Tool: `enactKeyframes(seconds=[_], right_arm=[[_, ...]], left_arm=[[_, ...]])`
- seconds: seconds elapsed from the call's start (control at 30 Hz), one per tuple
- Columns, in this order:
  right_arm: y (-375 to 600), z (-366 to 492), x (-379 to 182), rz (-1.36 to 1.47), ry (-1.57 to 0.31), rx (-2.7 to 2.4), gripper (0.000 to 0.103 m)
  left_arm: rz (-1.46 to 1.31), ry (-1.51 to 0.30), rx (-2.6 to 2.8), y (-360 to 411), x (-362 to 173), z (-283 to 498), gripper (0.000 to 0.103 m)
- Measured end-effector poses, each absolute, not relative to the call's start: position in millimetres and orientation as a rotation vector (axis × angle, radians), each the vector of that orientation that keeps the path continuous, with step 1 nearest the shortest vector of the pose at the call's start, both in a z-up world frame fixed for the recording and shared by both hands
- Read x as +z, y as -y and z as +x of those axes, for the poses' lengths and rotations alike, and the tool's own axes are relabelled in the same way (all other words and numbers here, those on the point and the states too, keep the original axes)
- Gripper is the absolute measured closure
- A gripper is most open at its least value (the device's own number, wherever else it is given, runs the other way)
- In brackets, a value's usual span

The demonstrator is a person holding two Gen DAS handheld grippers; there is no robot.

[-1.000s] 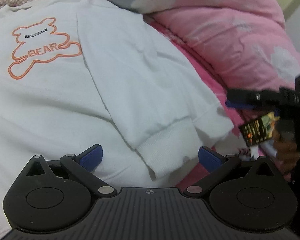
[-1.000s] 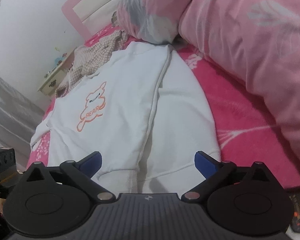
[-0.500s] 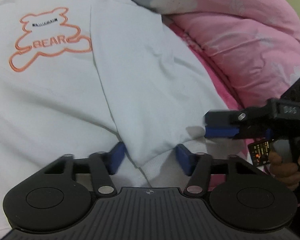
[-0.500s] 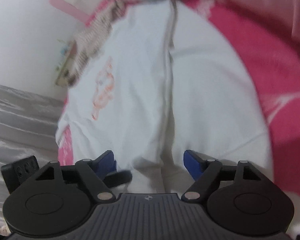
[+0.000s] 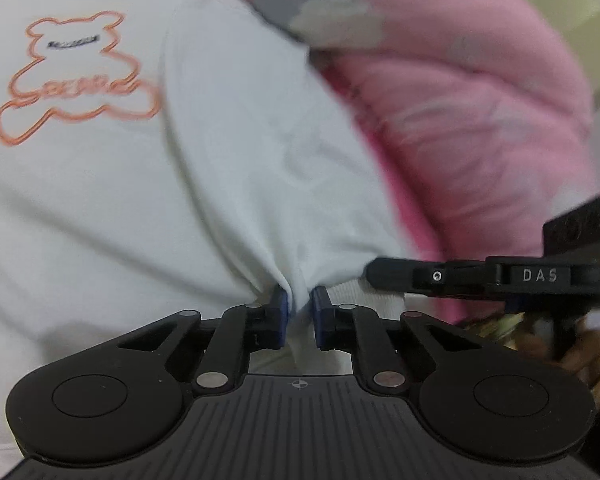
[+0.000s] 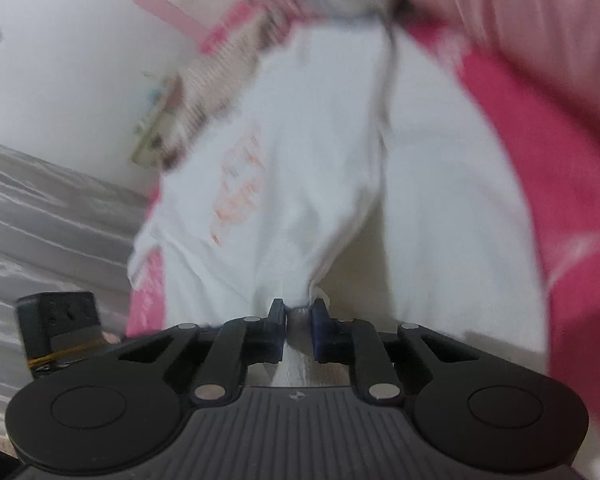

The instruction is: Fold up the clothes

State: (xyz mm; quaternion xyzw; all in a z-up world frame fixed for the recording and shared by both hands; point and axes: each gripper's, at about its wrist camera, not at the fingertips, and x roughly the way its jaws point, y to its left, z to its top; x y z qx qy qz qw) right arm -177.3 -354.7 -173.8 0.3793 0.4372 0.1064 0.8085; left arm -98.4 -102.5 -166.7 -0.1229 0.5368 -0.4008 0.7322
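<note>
Both grippers have pinched the near edge of the white sweatshirt (image 5: 228,184), which lies face up on the pink bedsheet (image 6: 540,184) with its orange bear print (image 5: 76,80) toward the far left. The left gripper (image 5: 299,312) has its 2 blue pads drawn together on a bunched fold of white cloth near the cuff end of the sleeve that lies folded across the body — the fabric puckers into the jaws. The right gripper (image 6: 299,322) is likewise closed on a gather of hem; in the left view its black body reaches in from the right, just beside the ribbed edge. Holding 2 points along the same near edge probably keeps the layer taut and level for lifting it toward the collar. A pink quilt (image 5: 480,112) crowds the far right — a wide swing could snag there. Both views are blurred.
</note>
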Motion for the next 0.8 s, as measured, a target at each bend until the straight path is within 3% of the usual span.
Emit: enactKeyframes(seconds=[0.2, 0.43, 0.67, 0.8], right_arm=[[376, -198, -104, 0.658, -0.793, 0.203, 0.089], [384, -218, -175, 0.727, -0.96, 0.097, 0.089], [396, -222, -144, 0.689, -0.857, 0.126, 0.089], [405, -223, -188, 0.724, -0.989, 0.061, 0.089]], left_arm=[[-0.418, -1.157, -1.021, 129, -136, -96, 0.092], [-0.288, -1.273, -0.996, 152, -181, -113, 0.092], [-0.309, -1.237, -1.025, 159, -168, -110, 0.092], [-0.21, -1.345, -0.995, 174, -200, -114, 0.091]])
